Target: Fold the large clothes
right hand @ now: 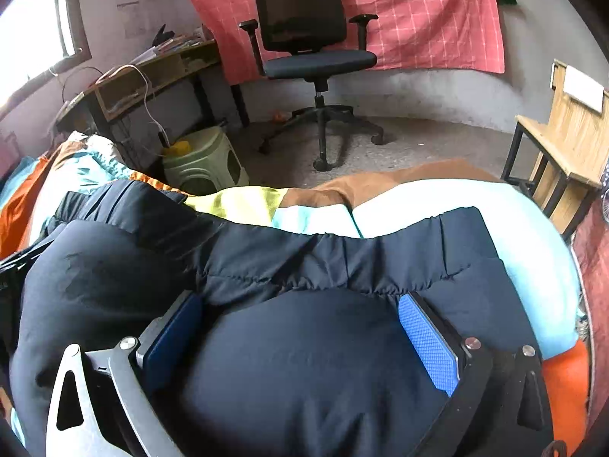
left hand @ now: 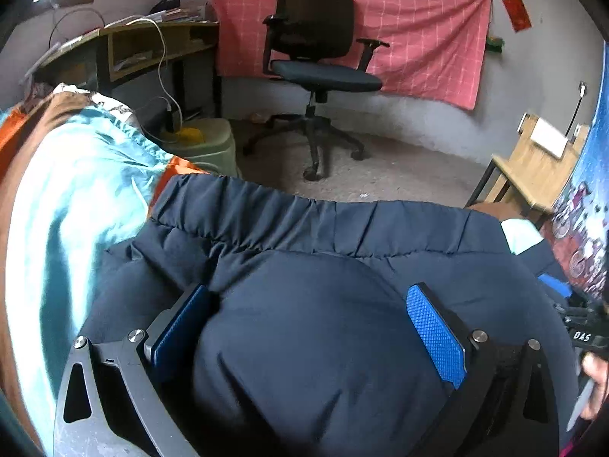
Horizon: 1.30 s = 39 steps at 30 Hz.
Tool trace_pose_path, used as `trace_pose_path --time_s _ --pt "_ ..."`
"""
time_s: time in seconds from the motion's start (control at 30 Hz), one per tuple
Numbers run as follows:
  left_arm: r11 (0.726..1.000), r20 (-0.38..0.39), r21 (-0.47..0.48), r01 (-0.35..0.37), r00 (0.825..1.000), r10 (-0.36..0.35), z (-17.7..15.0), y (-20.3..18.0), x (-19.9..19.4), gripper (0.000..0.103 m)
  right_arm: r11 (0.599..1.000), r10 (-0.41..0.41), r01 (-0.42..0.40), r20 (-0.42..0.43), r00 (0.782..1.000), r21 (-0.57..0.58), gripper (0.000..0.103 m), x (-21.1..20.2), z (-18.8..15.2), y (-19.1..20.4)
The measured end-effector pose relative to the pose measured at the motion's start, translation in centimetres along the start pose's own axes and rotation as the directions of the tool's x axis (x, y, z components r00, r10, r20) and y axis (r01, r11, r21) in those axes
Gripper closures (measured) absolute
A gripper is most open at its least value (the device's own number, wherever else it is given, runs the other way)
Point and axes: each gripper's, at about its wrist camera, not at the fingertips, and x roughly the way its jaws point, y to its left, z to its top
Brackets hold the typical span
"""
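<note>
The navy padded jacket lies on a bed, spread over a teal, orange and brown quilt. Its elasticated hem runs across both views, bunched and puckered, on the side facing the room.

Left gripper: jaws spread wide. A puffed bulge of the jacket fills the gap between the 2 blue pads. The pad at 9 o'clock is partly sunk behind the fabric; the pad at 3 o'clock shows its textured face clear of the cloth. No pinch is evident. Part of a hand shows at the 4 o'clock edge of this view.

Right gripper: jaws likewise stand wide apart, straddling a rounded fold of the jacket. The fabric bulges between the pads; whether they press on it cannot be told.

Beyond the bed, at 12 o'clock in both views, a black office chair stands on a grey floor before a red checked cloth hung on the wall. A pale green plastic stool sits at 10 o'clock beside a wooden desk with a white cable. A wooden bench stands at 3 o'clock.
</note>
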Motion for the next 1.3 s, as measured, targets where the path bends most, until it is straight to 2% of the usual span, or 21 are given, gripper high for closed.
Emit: trace_pose_path --time_s 0.1,0.23,0.93,1.3 --pt "0.998 0.015 -0.041 0.051 0.999 -0.051 0.1 1.0 0.1 0.001 0.998 0.044 -0.045 0.011 0.999 0.038 0.0 0.0 -0.2 -0.8" --pt "0.997 0.017 -0.047 0.06 0.998 -0.059 0.8 1.2 0.0 0.001 0.998 0.043 -0.044 0.017 0.999 0.04 0.0 0.2 -0.2 -0.8" --pt "0.999 0.042 -0.027 0.024 0.999 -0.023 0.1 0.9 0.0 0.001 0.999 0.022 -0.023 0.034 0.999 0.029 0.0 0.2 -0.7 -0.2" --pt "0.999 0.028 0.01 -0.047 0.999 0.047 -0.4 0.5 -0.3 0.001 1.0 -0.017 0.016 0.071 0.997 0.015 0.0 -0.7 -1.0 -0.1"
